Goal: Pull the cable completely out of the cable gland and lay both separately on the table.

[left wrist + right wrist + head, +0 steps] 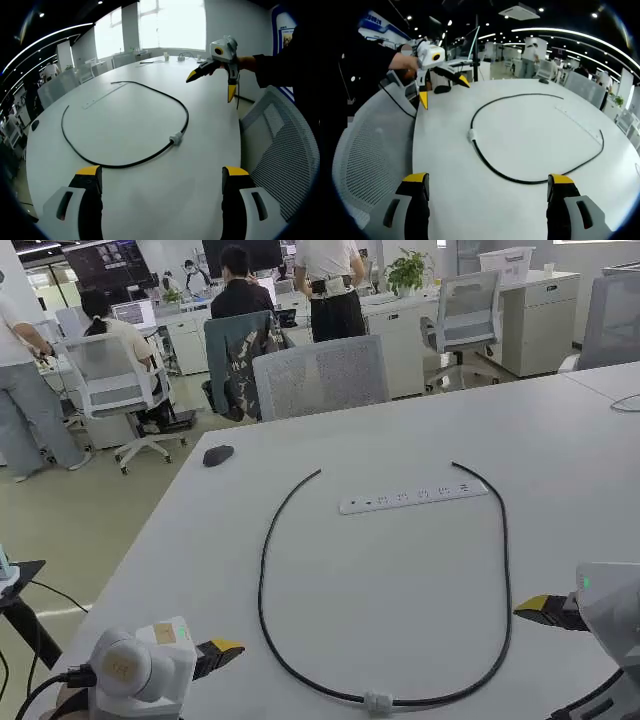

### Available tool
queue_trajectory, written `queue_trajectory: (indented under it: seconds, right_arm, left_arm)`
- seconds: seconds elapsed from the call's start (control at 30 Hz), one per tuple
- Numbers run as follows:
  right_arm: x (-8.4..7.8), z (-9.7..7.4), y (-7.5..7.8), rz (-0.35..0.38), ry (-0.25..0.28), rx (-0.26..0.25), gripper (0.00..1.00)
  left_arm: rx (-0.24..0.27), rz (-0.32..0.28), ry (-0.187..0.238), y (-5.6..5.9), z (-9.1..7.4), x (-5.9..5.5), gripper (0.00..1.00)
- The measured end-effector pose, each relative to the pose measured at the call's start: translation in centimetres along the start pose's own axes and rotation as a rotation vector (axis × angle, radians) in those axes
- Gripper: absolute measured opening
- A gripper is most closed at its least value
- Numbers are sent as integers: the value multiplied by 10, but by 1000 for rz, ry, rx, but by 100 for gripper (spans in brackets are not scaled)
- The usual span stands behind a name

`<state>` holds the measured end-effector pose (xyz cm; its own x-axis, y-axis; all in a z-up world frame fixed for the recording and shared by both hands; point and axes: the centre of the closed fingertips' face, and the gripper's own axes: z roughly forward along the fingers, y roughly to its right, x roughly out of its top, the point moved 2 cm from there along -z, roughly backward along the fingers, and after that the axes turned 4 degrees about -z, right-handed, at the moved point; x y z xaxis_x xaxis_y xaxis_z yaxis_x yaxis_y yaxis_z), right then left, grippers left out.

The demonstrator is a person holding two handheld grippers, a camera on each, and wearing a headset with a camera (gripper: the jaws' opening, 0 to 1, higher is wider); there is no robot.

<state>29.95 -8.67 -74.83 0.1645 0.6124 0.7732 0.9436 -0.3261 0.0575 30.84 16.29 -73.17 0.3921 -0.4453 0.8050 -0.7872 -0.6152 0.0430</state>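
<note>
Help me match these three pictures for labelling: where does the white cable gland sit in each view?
Head view: cable gland at bottom centre, on the black cable's near bend.
Left gripper view: the gland lies just right of centre.
Right gripper view: the gland lies left of centre.
Shared landmark: the white power strip, by the cable's two free ends.

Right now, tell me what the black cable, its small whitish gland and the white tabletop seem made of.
Long black cable: likely rubber or PVC jacket, matte; it lies in a smooth loop.
Small whitish cable gland: probably moulded plastic; too small to be sure.
White tabletop: smooth laminate-like surface with soft sheen.
</note>
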Motion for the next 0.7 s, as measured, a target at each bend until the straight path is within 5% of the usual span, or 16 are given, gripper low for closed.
queue_trajectory:
  seconds: [0.37,0.47,0.7]
  right_arm:
    - [-4,1,-7,-2,-21,33,99]
    - [2,1,-6,-5,-1,31,99]
    - [6,6,-7,-5,8,28,99]
  left_arm:
    - [-38,-1,-29,9,6,-7,99]
    - [-99,-53,35,21,6,4,99]
    - [-78,-26,21,14,5,4,99]
